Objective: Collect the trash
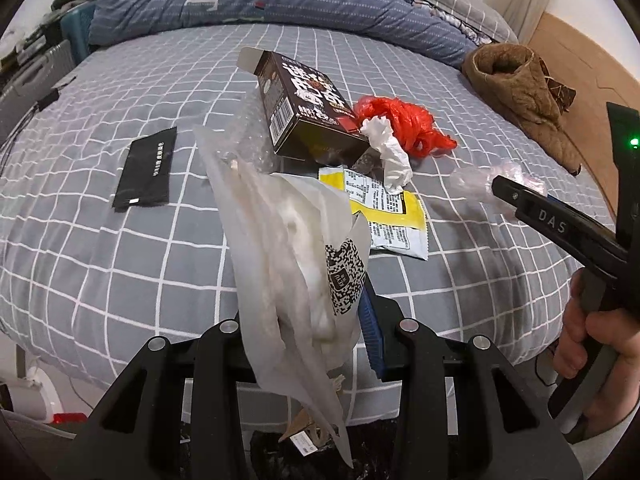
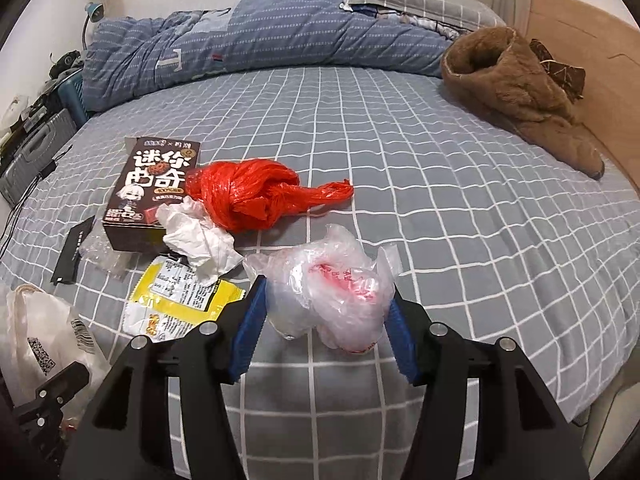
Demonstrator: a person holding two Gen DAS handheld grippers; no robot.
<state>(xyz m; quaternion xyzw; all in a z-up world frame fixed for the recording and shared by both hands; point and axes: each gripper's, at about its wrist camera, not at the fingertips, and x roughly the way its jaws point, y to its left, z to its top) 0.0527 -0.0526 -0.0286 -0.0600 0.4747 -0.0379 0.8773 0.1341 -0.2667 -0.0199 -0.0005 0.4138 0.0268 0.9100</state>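
Checked grey bed (image 2: 440,220) fills both views; left gripper (image 1: 320,320), angled down, clamps a white bag (image 1: 288,248); right gripper (image 2: 326,320), tilted down near the front edge, grips a clear plastic wad (image 2: 332,292).

Left tongs (image 1: 320,320) clamp white bag (image 1: 288,240) above bed (image 1: 120,240).

My right tool (image 1: 505,192) reads "DAS" on its black finger. The dark brown cardboard box (image 2: 150,194) carries "迷你肉脯" and "100%". My white paper bag (image 1: 296,264) shows a QR code.
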